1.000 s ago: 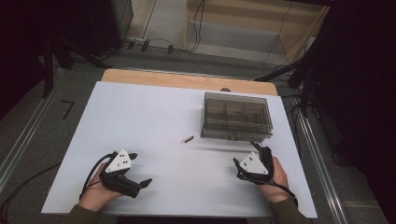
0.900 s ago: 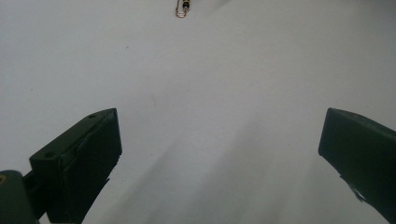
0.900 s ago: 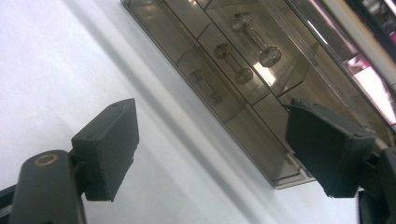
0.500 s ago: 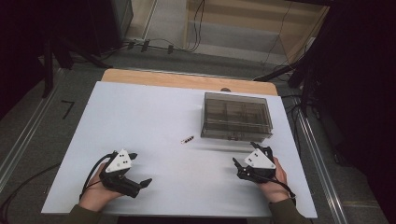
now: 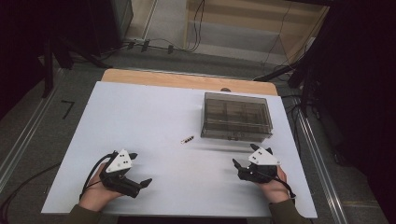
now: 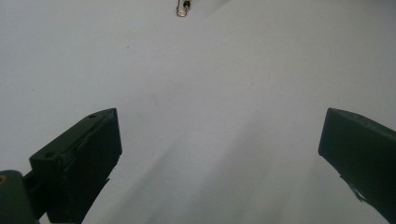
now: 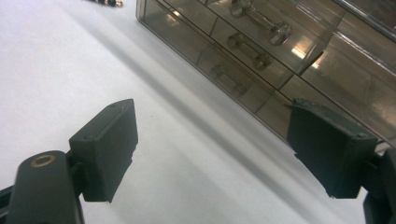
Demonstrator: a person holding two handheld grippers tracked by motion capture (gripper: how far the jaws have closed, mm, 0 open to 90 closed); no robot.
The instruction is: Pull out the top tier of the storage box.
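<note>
The small object (image 5: 187, 139) on the tabletop (image 5: 154, 116) is too tiny to identify; the smoky box (image 7: 299, 51) runs off the right gripper view's edge.

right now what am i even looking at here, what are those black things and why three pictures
A person sits at a white table and holds a hand tool in each hand. Each tool is a gripper with two black jaws that pinch together. The high view comes from a fixed camera above, looking down: the left gripper is at the lower left, the right gripper at the lower right.

The other two pictures come from small cameras riding on the grippers, looking out between their jaws. In both, the jaws stand wide apart with nothing between them, so nothing is held.

On the table lie a smoky clear plastic box with compartments, closed, and a small thin object out in the open, too tiny to identify. The right gripper view looks at the box's front side.
</note>
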